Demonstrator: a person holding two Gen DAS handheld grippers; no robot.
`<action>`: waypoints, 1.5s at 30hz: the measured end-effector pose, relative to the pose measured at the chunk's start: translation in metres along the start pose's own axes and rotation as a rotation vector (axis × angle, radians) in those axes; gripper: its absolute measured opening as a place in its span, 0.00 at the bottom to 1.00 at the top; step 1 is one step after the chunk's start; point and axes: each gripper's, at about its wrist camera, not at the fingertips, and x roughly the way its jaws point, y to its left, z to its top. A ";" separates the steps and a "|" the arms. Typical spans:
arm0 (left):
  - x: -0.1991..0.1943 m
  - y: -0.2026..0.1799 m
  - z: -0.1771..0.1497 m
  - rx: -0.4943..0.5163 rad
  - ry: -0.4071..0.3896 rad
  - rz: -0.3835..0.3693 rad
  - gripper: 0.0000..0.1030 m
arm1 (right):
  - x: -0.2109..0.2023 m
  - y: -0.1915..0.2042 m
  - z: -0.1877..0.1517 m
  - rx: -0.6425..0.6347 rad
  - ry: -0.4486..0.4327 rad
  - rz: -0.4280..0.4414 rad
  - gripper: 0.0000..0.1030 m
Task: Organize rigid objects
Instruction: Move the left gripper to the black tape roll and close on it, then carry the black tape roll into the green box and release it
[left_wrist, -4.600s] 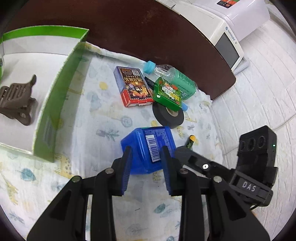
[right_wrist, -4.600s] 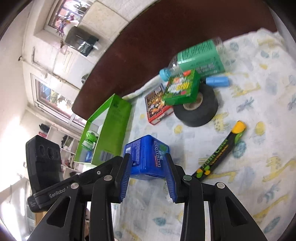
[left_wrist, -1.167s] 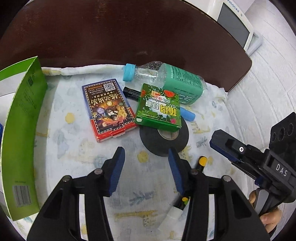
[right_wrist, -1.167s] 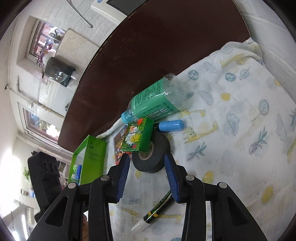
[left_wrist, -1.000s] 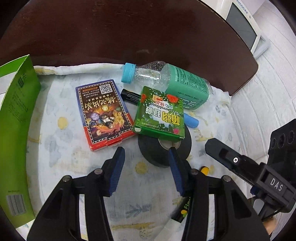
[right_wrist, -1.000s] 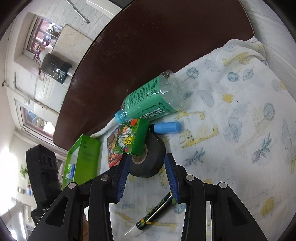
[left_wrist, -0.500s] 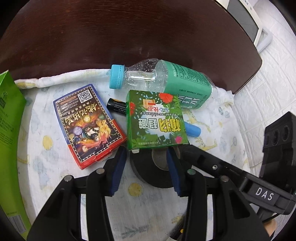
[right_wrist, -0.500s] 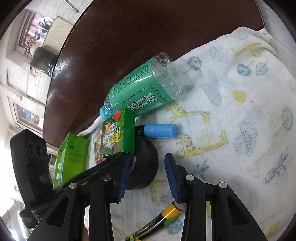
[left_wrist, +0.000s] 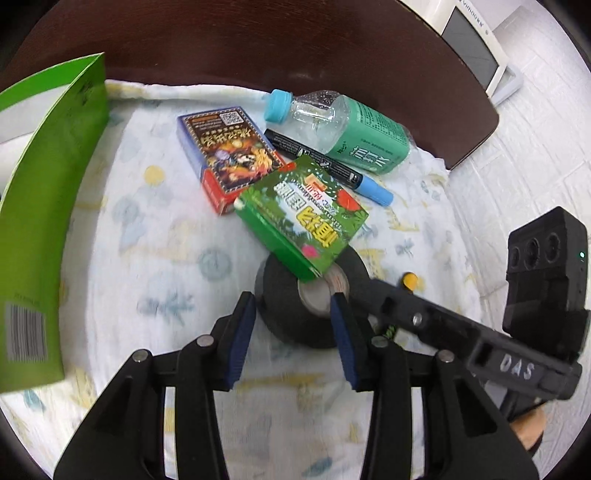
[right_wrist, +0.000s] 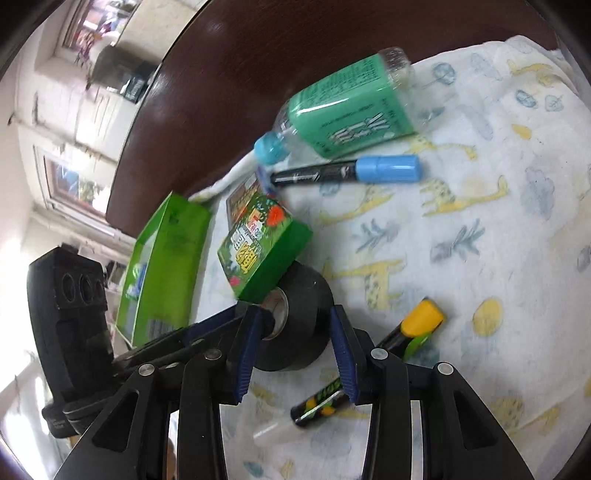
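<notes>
On the printed white cloth (left_wrist: 155, 236), near its middle, the black tape roll (left_wrist: 295, 314) sits between both grippers. The left gripper (left_wrist: 291, 314) and right gripper (right_wrist: 295, 326) straddle it, jaws apart. A green cardboard box (left_wrist: 303, 218) leans on its rim.

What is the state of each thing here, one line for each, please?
Tape roll: flat on the cloth, box tilted on its top.
Green box: leaning on the tape roll.
Bottle: lying down, cap on.
Blue-capped marker: lying flat, capped.
Card box: flat, closed.
Left tongs: open around the roll's near wall.
Right tongs: open, astride the roll.
</notes>
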 end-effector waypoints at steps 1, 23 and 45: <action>-0.003 0.001 -0.001 0.003 -0.015 0.011 0.40 | -0.003 0.001 -0.002 -0.003 -0.010 -0.002 0.40; -0.059 -0.013 0.004 0.084 -0.196 0.020 0.33 | -0.038 0.047 -0.005 -0.114 -0.118 -0.033 0.40; -0.157 0.104 0.018 -0.092 -0.355 0.179 0.34 | 0.028 0.206 0.030 -0.318 -0.098 0.176 0.40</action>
